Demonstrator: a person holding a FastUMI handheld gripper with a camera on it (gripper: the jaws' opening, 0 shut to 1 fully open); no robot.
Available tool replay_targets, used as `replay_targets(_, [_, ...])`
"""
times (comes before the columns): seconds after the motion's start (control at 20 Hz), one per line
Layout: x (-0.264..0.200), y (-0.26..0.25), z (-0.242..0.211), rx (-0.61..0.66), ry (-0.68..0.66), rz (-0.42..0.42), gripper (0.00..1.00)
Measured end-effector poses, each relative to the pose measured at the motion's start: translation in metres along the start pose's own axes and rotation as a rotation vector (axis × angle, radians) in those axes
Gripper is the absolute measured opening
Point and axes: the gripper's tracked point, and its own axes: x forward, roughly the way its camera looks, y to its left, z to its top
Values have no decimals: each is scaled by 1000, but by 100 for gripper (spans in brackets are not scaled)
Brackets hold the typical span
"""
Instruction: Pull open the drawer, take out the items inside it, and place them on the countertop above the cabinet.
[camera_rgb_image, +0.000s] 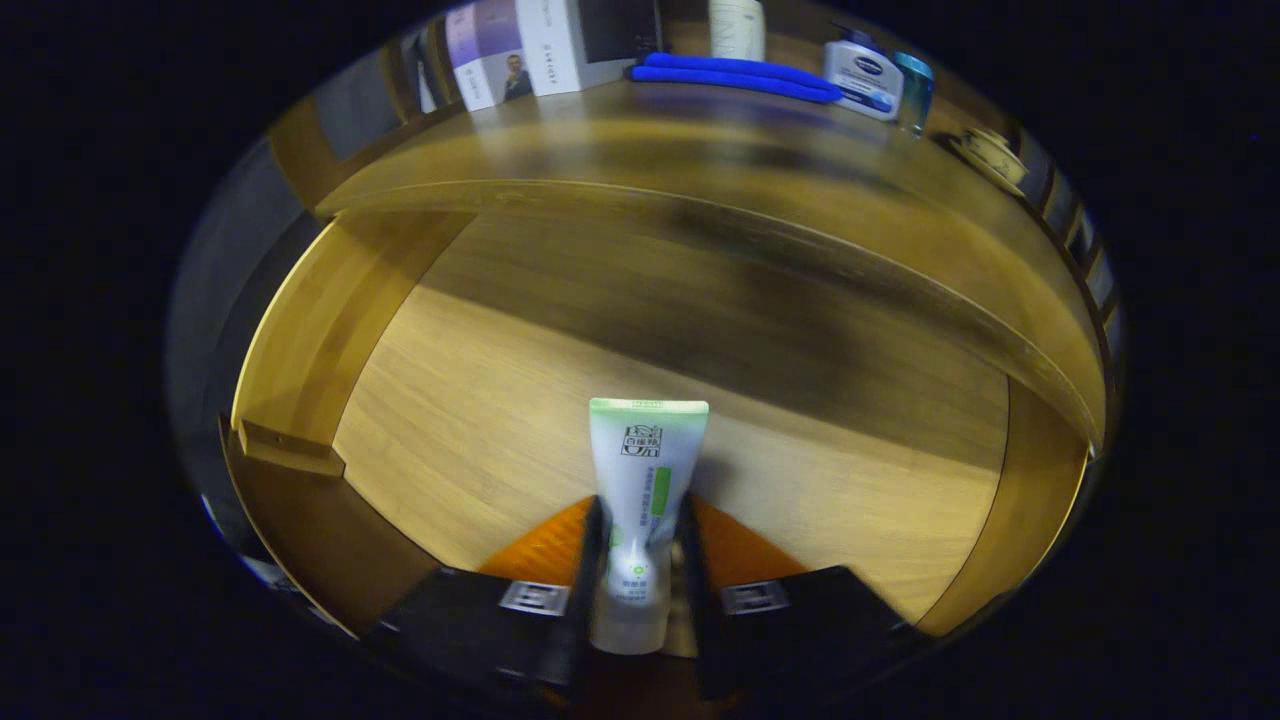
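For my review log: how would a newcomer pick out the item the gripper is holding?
Over the open wooden drawer, below the countertop, the gripper is shut on a white tube. Its green-edged crimped end points away from the fingers; the other toiletries stand on the countertop.

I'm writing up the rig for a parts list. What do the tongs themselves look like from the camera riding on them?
The tongs are two straight, flat-faced fingers running forward side by side. Each widens at its root into a broad, blocky body. A small rectangular metal plate with cut-out slots sits on top of each body. No cables, sleeves or printed markings are visible on them.
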Motion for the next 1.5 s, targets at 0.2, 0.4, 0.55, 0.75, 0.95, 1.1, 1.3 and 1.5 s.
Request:
replay_targets(0.2, [-7, 0, 7, -146, -47, -8, 20])
replay_targets(0.4, [-31, 0, 26, -172, -121, 12, 20])
replay_targets(0.55, [-49, 7, 28, -201, -172, 10, 20])
replay_targets(0.75, [-69, 16, 28, -236, -219, 35, 20])
replay_targets(0.95, [-89, 29, 36, -248, -279, 56, 20])
replay_targets(1.1, [-108, 33, 50, -231, -332, 69, 20])
replay_targets(1.3, [-130, 28, 77, -190, -398, 65, 20])
replay_targets(1.5, [-136, 13, 106, -107, -430, 48, 20])
